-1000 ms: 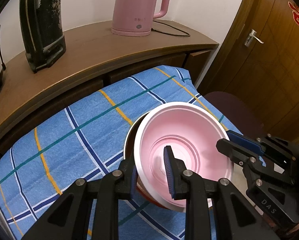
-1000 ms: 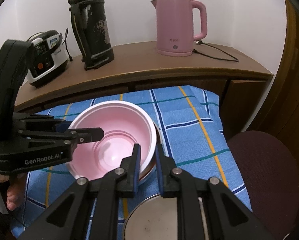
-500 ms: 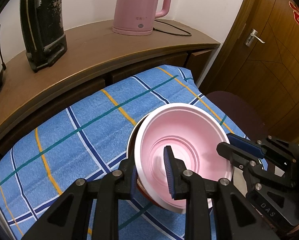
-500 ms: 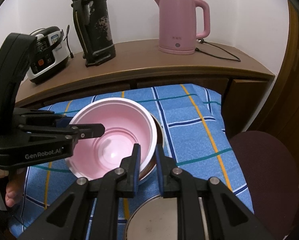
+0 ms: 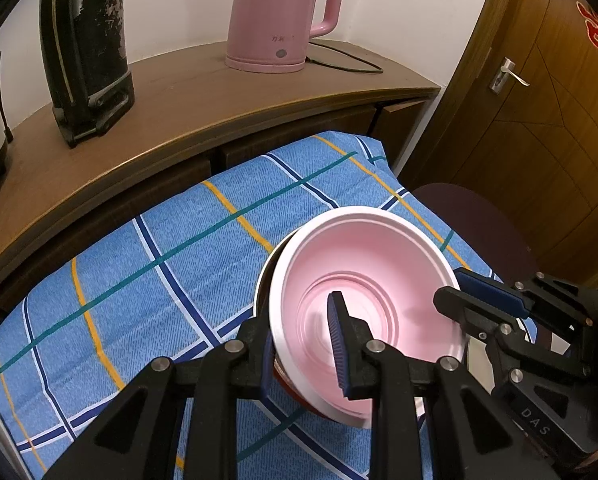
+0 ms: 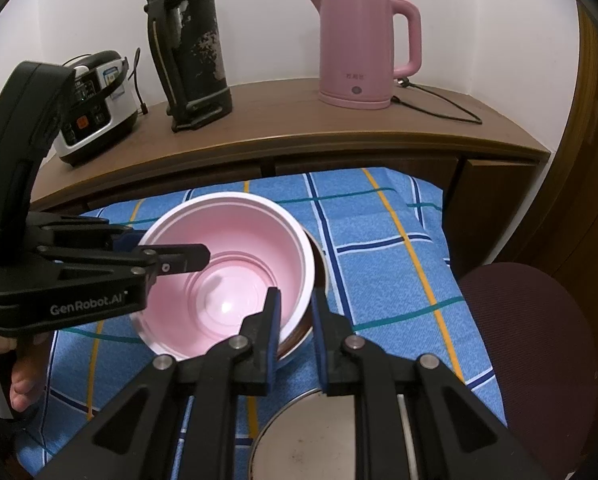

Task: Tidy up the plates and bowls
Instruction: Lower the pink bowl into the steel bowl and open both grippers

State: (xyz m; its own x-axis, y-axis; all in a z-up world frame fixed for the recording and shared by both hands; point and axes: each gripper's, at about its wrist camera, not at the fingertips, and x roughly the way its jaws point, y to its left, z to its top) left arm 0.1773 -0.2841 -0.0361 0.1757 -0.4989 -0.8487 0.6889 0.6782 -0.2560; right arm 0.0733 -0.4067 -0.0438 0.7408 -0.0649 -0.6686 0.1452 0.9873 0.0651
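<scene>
**Pink bowl held at both rims over a second bowl**

Blue checked cloth (image 5: 147,264) covers the table, with a curved wooden shelf (image 5: 203,92) behind it carrying a pink kettle (image 6: 363,48), a dark flask (image 6: 187,48) and a rice cooker (image 6: 95,100). On the cloth sits the pink bowl (image 6: 235,264), nested somewhat off-centre in a brown-rimmed bowl (image 6: 317,276) of which only an edge is seen. A metal plate (image 6: 331,436) lies just beside them, nearer the right wrist camera.

The left gripper (image 5: 303,340) is clamped on the pink bowl's wall, one finger inside and one outside, the jaws narrowed to the thickness of that wall. The right gripper (image 6: 295,324) is closed likewise at the opposite side, straddling the rims; whether it pinches the pink bowl alone or both bowls together cannot be told.

The pink bowl is judged to be thin moulded plastic: light, smooth and somewhat springy, so its wall may flex or slide under a hard pinch. A hold low on the wall, below the rolled white lip, would be surer than one on the lip itself. The lower bowl appears heavier and stiffer, possibly ceramic or metal, and could chip or clatter if dragged. If the two are to be parted, the nested fit may cause the lower one to be lifted along, so a straight, slow pull would be called for.
</scene>
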